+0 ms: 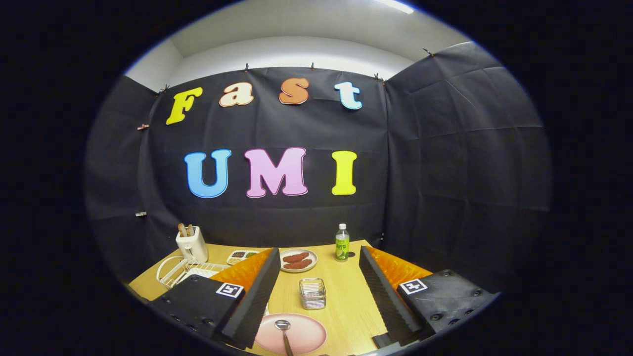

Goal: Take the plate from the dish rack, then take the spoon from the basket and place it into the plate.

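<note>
A pink plate (pixel 292 335) lies flat on the wooden table (pixel 346 306), low between my fingers. A metal spoon (pixel 284 332) rests in it, bowl pointing away from me. Just beyond the plate stands a small wire mesh basket (pixel 312 293), and nothing shows inside it. The white wire dish rack (pixel 179 270) sits behind my left finger, partly hidden by it. My gripper (pixel 316 289) is open, raised above the table, its fingers wide apart and holding nothing.
A white toaster (pixel 192 243) with bread slices stands at the back left. Near it lies a small tray of food (pixel 241 256). A plate with brown food (pixel 298 260) and a green-labelled bottle (pixel 342 243) stand at the back. Black cloth walls enclose the table.
</note>
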`<act>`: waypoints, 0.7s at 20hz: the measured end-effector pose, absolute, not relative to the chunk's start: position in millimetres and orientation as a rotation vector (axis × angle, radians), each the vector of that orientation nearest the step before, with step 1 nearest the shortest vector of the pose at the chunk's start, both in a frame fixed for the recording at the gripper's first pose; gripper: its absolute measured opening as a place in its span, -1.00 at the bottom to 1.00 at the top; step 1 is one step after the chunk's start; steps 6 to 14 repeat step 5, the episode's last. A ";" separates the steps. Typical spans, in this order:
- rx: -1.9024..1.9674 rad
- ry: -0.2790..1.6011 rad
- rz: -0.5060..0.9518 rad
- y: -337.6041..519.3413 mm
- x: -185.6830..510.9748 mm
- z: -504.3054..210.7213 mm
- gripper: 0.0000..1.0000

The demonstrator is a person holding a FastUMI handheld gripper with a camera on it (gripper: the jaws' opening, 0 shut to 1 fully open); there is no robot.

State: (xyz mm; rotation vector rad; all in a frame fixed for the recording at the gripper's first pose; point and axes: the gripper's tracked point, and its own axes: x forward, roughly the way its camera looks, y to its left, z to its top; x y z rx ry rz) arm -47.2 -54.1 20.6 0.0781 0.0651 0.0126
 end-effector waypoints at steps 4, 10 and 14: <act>0.076 0.073 0.064 -38.3 -39.7 21.1 0.96; 0.077 0.074 0.075 -34.8 -38.8 21.3 0.96; 0.077 0.074 0.075 -34.8 -38.8 21.3 0.96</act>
